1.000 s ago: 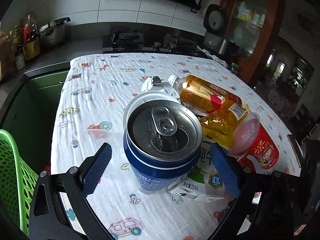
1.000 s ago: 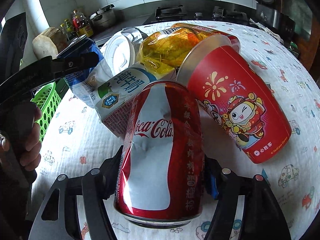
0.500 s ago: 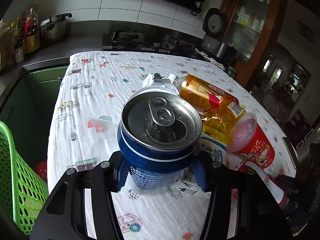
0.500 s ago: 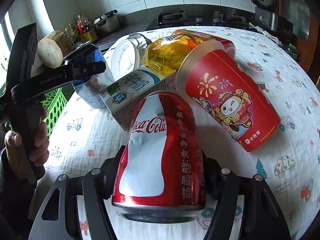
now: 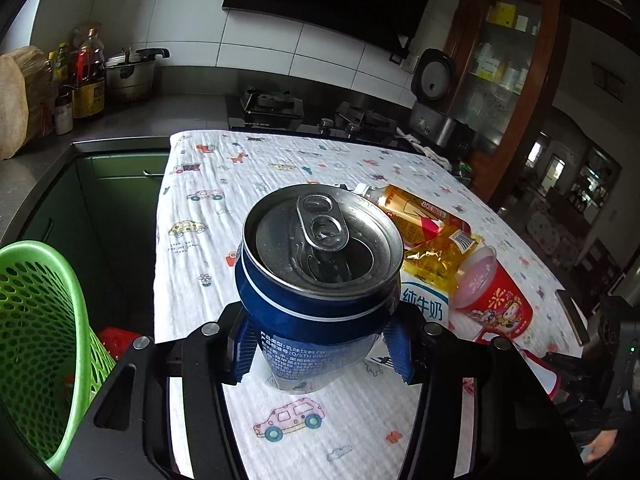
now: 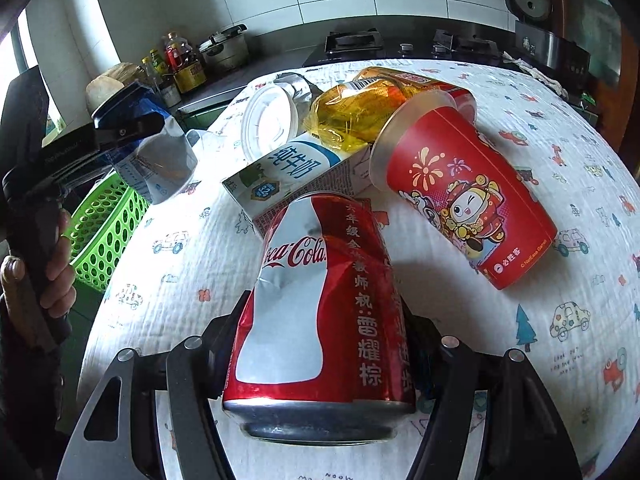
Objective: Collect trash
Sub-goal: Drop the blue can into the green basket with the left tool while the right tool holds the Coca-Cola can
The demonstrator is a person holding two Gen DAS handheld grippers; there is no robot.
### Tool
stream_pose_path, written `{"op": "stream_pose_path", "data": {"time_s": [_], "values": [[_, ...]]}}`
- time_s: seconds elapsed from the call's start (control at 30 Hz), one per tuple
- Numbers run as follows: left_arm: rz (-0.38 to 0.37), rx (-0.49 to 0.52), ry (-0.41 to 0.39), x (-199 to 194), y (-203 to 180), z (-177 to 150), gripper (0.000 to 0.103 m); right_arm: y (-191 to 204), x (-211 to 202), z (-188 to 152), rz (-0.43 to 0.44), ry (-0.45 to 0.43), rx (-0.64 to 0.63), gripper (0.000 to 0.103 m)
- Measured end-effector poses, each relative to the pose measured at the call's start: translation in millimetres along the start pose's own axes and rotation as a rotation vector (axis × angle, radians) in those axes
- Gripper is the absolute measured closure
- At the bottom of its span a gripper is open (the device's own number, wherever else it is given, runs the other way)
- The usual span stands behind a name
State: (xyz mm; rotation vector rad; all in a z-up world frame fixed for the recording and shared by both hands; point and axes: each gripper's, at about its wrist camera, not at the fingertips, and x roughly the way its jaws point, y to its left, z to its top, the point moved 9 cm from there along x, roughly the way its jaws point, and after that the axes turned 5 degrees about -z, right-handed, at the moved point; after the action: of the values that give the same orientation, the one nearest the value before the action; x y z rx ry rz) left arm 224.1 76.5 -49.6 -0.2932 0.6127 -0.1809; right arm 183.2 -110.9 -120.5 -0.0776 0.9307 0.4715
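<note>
Off the surface's left edge waits the green basket (image 5: 44, 332). My left claw (image 5: 320, 354) is clamped on the blue can (image 5: 320, 280), lifted, I think, just clear of the cloth. I should carry it level over the rim before letting go. My right claw (image 6: 320, 360) grips the dented cola can (image 6: 320, 320) near the front edge.

2 wrist fisheyes, angled down, close — both see the milk carton (image 5: 425, 308).
</note>
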Motion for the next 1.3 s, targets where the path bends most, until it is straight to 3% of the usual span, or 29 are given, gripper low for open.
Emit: {"op": "stream_pose_path", "data": {"time_s": [0.1,0.23,0.33,0.4,0.57,0.8,0.97,1.3], "values": [[0.018,0.0,-0.013,-10.3,7.6,2.3,0.05,3.0,5.1,-5.2,0.008,0.024,-0.003,0.038],[0.035,0.002,-0.029,-23.3,16.1,5.3,0.05,4.4,5.3,-5.7,-0.006,0.027,-0.018,0.02],[0.047,0.004,-0.035,-30.8,21.5,6.2,0.05,3.9,5.9,-4.3,0.0,0.041,-0.02,0.02],[0.055,0.005,-0.039,-35.7,25.9,6.7,0.05,4.1,8.5,-4.5,0.017,0.06,-0.008,0.022],[0.086,0.002,-0.054,-52.3,40.2,9.0,0.05,9.0,17.5,-4.7,0.023,0.093,-0.023,0.04],[0.168,-0.023,-0.074,-87.8,79.3,8.9,0.05,23.7,8.2,-0.6,0.006,0.06,-0.084,0.041],[0.267,-0.071,-0.061,-107.6,127.2,0.5,0.05,45.4,-12.5,15.0,0.048,0.0,-0.117,0.041],[0.406,-0.198,0.092,-117.2,218.2,-51.5,0.049,116.9,-17.8,42.2,0.156,-0.04,-0.215,0.041]]}}
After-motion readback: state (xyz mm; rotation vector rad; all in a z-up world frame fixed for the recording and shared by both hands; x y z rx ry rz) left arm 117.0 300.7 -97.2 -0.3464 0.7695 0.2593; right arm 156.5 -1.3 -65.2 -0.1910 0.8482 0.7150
